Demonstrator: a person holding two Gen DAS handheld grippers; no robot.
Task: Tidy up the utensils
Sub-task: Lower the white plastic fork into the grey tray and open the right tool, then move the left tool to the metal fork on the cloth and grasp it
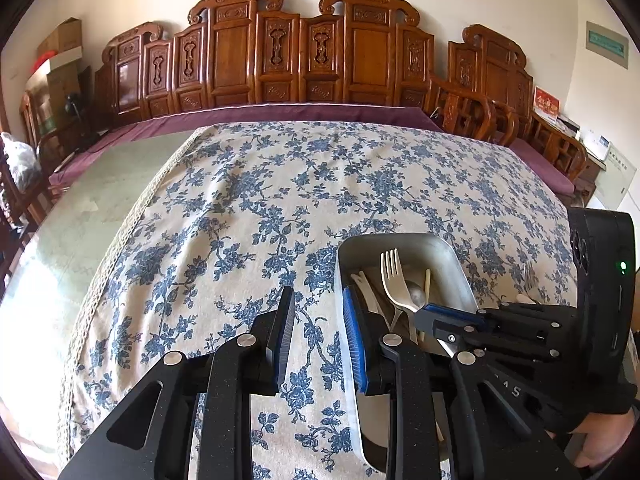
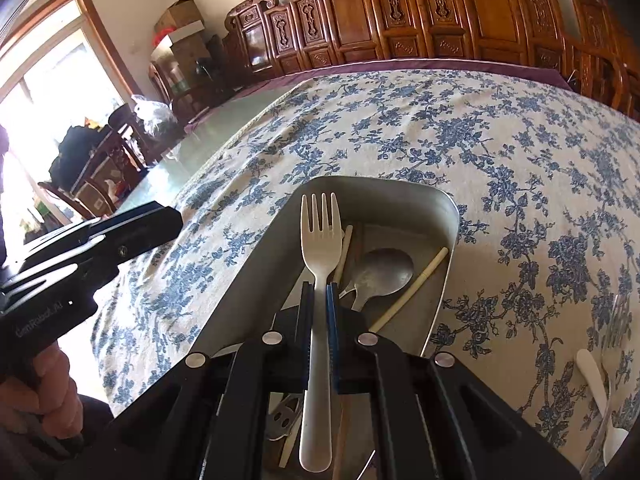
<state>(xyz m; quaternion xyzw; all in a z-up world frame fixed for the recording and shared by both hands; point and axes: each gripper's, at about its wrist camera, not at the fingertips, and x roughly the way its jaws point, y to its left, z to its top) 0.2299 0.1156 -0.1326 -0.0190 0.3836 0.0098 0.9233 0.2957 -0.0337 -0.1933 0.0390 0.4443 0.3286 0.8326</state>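
A metal tray (image 1: 440, 246) (image 2: 400, 192) sits on the floral tablecloth and holds a metal spoon (image 2: 380, 274), cream chopsticks (image 2: 416, 284) and other utensils. My right gripper (image 2: 319, 292) is shut on a cream plastic fork (image 2: 320, 232) and holds it over the tray, tines forward; the fork also shows in the left wrist view (image 1: 394, 276). My left gripper (image 1: 318, 308) is open and empty, its right finger (image 1: 354, 332) at the tray's left wall. It shows from the side in the right wrist view (image 2: 160, 216).
A metal fork (image 2: 618, 324) and a white utensil (image 2: 592, 376) lie on the cloth right of the tray. The floral tablecloth (image 1: 320, 184) covers most of the table; bare green tabletop (image 1: 100, 184) lies left. Carved wooden chairs (image 1: 280, 52) stand behind.
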